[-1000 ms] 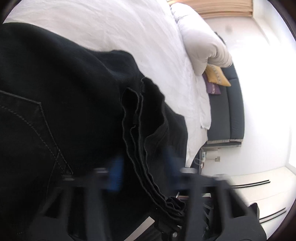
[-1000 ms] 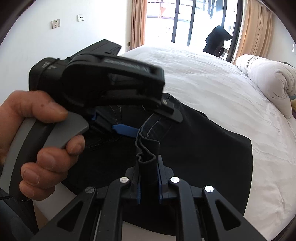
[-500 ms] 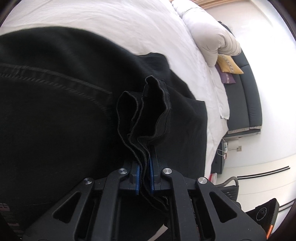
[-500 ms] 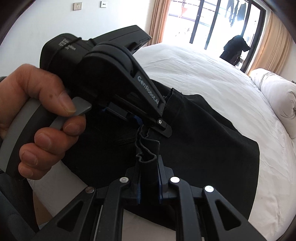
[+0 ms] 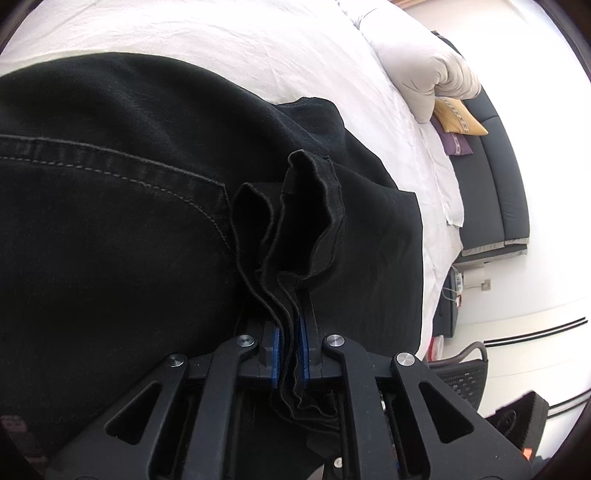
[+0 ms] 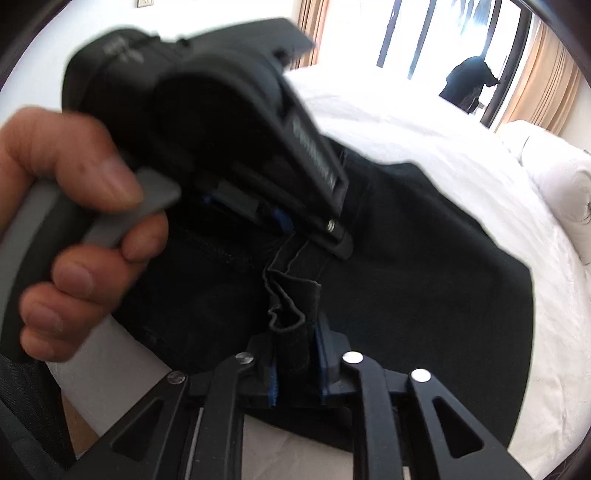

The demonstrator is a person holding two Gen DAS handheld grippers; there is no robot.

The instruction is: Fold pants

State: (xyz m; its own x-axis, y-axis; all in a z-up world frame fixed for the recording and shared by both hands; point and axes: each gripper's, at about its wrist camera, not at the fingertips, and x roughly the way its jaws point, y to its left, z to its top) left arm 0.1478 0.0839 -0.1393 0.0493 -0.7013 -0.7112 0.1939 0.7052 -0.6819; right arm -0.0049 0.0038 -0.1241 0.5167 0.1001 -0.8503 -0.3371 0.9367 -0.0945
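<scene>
Evidently pinching bunched layers of the black pants (image 5: pixel 110 236) in both left claw (image 5: pixel 288 354) and right claw (image 6: pixel 295 369), low in frame, keeping the stacked edges aligned over the bed (image 5: pixel 221 33).

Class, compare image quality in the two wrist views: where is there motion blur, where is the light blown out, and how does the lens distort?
Left wrist view: sharp; the black pants keep visible stitching, while the wall at right is overexposed. Right wrist view: the left gripper and hand are motion-blurred, and the window glares white. Both views: fisheye curvature bends the bed, with a dark vignette at the corners.
</scene>
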